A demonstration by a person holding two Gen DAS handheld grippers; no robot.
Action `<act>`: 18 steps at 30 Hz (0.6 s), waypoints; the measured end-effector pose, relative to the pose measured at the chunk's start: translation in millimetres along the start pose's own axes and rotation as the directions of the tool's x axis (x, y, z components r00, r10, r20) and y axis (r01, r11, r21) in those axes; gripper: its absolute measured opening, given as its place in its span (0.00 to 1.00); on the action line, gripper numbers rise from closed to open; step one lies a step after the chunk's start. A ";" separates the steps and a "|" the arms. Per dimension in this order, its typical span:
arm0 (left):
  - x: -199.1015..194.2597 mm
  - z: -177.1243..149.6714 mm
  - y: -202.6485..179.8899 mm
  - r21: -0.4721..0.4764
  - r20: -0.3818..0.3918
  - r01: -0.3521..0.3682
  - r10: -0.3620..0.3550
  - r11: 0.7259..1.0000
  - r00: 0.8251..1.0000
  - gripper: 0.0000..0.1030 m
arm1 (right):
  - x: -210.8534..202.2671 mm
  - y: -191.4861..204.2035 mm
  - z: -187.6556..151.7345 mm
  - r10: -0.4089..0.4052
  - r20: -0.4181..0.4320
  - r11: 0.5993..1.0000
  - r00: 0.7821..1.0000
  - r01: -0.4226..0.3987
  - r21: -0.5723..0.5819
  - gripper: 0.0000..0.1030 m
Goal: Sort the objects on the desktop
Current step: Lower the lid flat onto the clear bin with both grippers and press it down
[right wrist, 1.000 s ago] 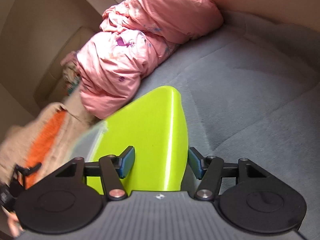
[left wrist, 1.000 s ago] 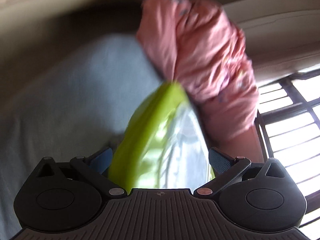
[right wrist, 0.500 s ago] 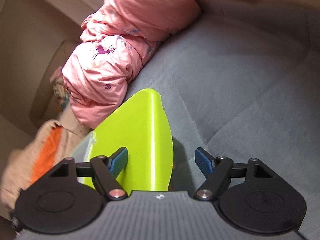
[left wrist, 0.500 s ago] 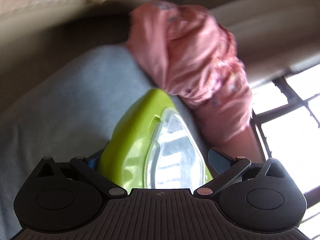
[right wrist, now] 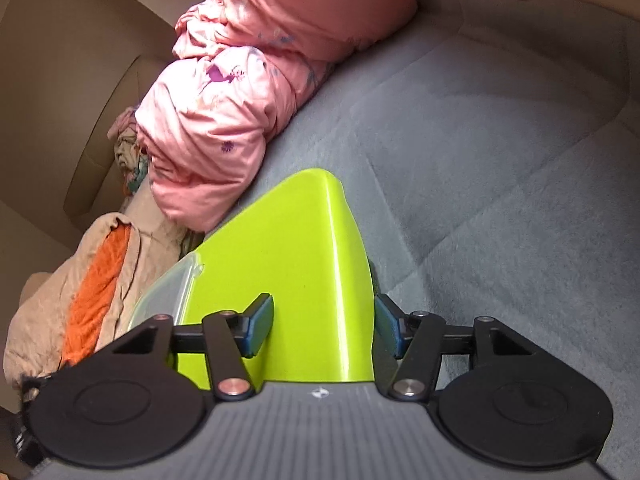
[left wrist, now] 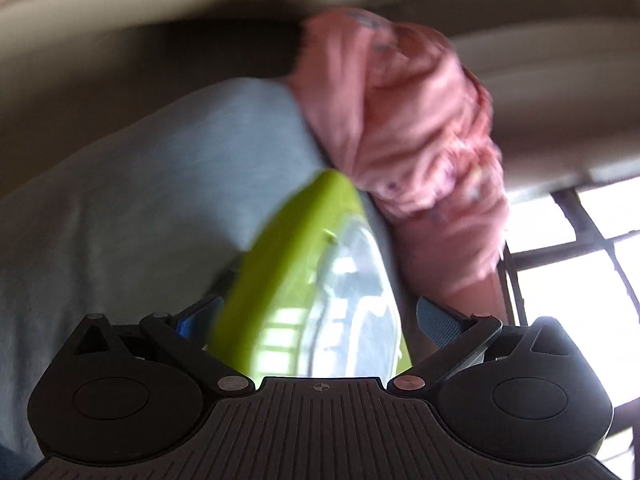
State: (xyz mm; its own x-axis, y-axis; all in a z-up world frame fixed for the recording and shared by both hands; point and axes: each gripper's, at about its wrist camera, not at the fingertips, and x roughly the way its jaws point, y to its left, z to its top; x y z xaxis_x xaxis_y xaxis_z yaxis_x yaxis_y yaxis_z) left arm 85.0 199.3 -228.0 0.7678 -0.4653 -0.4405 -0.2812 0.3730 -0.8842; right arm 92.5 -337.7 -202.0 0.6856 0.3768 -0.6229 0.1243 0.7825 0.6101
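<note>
Lime-green box (right wrist: 280, 264) between closing right gripper (right wrist: 324, 330) pads, pointing away; left gripper (left wrist: 318, 318) open.

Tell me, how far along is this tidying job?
Nothing looks sorted yet. In hand: a green box with a clear lid sits between both grippers; the right gripper is closing on it, the left gripper surrounds it. Left: placing it somewhere; the pink bedding and orange cloth lie loose.
</note>
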 end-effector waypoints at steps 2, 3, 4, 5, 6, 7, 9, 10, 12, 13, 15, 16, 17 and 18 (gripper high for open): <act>-0.3 1.4 -3.2 0.028 0.009 -0.009 0.008 1.000 1.000 1.00 | -3.7 3.0 -4.1 -0.011 0.030 1.000 1.000 0.011 -0.009 0.67; -0.1 1.1 -6.5 0.054 0.013 -0.018 0.017 0.998 1.000 1.00 | -5.2 4.9 -5.1 -0.016 0.044 1.000 0.999 0.017 -0.018 0.70; 1.9 -0.5 -11.3 0.087 0.007 -0.027 0.026 0.996 1.000 1.00 | -5.2 6.6 -5.6 -0.020 0.047 0.999 0.999 0.021 -0.031 0.70; 6.7 -4.3 -18.0 0.130 -0.011 -0.034 0.035 0.991 0.999 1.00 | -5.1 8.2 -6.1 -0.023 0.051 0.999 0.998 0.026 -0.044 0.70; 12.0 -8.8 -25.5 0.170 -0.025 -0.041 0.046 0.985 0.999 1.00 | -4.7 9.7 -6.6 -0.026 0.052 0.998 0.998 0.029 -0.056 0.70; 17.3 -12.9 -33.9 0.209 -0.022 -0.061 0.067 0.976 0.998 1.00 | -2.9 10.5 -7.4 -0.027 0.044 0.998 0.999 0.029 -0.064 0.70; 28.1 -16.9 -50.5 0.292 0.004 -0.110 0.114 0.950 0.994 1.00 | -1.1 13.0 -10.4 -0.028 0.042 0.997 0.999 0.031 -0.077 0.67; 33.1 -17.4 -56.2 0.325 0.009 -0.121 0.124 0.938 0.992 1.00 | -0.8 15.4 -11.3 -0.039 0.047 0.995 0.998 0.043 -0.094 0.66; 42.3 -17.1 -59.0 0.350 -0.004 -0.135 0.146 0.927 0.989 1.00 | -0.8 19.4 -11.4 -0.064 0.071 0.989 0.995 0.073 -0.130 0.63; 45.7 -17.3 -57.2 0.351 -0.015 -0.146 0.161 0.925 0.987 1.00 | -1.4 19.1 -11.0 -0.066 0.075 0.989 0.995 0.076 -0.129 0.63; 46.2 -18.9 -52.7 0.350 -0.027 -0.156 0.177 0.924 0.984 1.00 | -2.4 18.6 -10.5 -0.071 0.083 0.988 0.994 0.081 -0.128 0.63; 44.4 -19.3 -50.7 0.343 -0.021 -0.161 0.179 0.925 0.984 1.00 | -2.5 18.3 -11.0 -0.074 0.084 0.988 0.994 0.085 -0.130 0.63; 41.5 -19.0 -49.3 0.335 -0.007 -0.164 0.176 0.928 0.984 1.00 | -2.8 18.6 -11.7 -0.074 0.087 0.987 0.993 0.085 -0.135 0.63; 38.0 -17.7 -48.5 0.329 0.011 -0.157 0.162 0.931 0.987 1.00 | -3.2 19.1 -12.2 -0.071 0.088 0.987 0.994 0.082 -0.139 0.63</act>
State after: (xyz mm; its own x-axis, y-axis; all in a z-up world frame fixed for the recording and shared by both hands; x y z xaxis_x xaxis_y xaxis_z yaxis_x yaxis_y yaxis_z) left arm 117.7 149.3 -204.6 0.7181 -0.3898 -0.5765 -0.1931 0.6843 -0.7032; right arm 84.0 -317.9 -194.4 0.7354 0.2757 -0.6190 0.0793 0.8722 0.4827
